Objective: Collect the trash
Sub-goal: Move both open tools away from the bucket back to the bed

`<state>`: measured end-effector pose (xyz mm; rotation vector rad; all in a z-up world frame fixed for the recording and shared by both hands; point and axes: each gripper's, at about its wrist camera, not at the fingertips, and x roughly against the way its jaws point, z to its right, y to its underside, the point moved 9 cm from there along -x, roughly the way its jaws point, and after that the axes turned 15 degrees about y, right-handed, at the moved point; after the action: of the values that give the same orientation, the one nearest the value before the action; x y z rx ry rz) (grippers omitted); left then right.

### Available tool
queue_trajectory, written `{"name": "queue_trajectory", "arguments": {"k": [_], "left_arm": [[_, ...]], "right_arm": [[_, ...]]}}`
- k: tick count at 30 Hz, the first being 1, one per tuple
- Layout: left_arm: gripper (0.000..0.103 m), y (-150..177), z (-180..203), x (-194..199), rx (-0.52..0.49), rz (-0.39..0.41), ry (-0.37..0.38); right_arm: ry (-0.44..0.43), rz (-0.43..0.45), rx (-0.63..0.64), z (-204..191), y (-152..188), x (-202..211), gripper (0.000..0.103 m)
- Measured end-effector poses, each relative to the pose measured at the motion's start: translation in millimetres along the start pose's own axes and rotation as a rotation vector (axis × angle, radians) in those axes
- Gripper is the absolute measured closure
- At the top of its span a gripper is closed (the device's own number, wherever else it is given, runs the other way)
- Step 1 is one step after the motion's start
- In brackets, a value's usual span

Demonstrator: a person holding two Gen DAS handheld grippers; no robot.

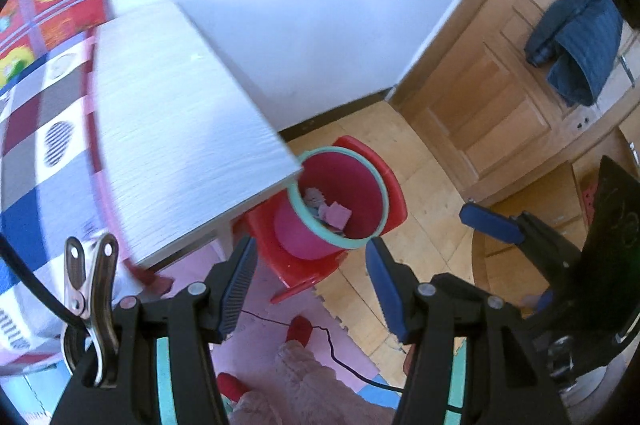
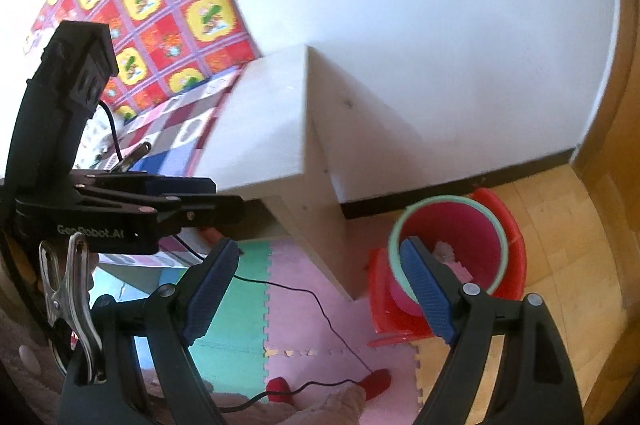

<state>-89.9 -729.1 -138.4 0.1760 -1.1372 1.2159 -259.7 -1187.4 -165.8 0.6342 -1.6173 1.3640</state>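
A pink bin [image 1: 340,233] with a teal rim stands on a red plastic stool [image 1: 394,193] beside a white table [image 1: 172,129]. Pink and white paper scraps [image 1: 334,214] lie inside it. My left gripper [image 1: 312,285] hovers above and in front of the bin, open, with nothing between its blue pads. The right gripper [image 1: 516,261] shows at the right edge. In the right wrist view my right gripper [image 2: 316,285] is open and empty, and the bin [image 2: 480,237] with its scraps [image 2: 444,248] lies behind its right finger. The left gripper [image 2: 224,197] juts in from the left.
The table's leg [image 2: 324,225] stands just left of the stool [image 2: 396,317]. A black cable [image 2: 320,301] trails over pink and green foam mats [image 2: 236,329]. A person's red slippers [image 2: 376,381] are below. A bed with a patchwork quilt [image 1: 48,129] is left; a wooden door [image 1: 500,97] with a blue garment [image 1: 576,45] is right.
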Motion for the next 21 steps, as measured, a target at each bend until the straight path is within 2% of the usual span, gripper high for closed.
{"name": "queue_trajectory", "arguments": {"k": [13, 21], "left_arm": [[0.044, 37, -64, 103, 0.117, 0.120, -0.103], [0.044, 64, -101, 162, 0.196, 0.180, -0.172]], "right_arm": [[-0.093, 0.060, 0.144, -112, -16, 30, 0.018], [-0.132, 0.046, 0.203, -176, -16, 32, 0.018]]}}
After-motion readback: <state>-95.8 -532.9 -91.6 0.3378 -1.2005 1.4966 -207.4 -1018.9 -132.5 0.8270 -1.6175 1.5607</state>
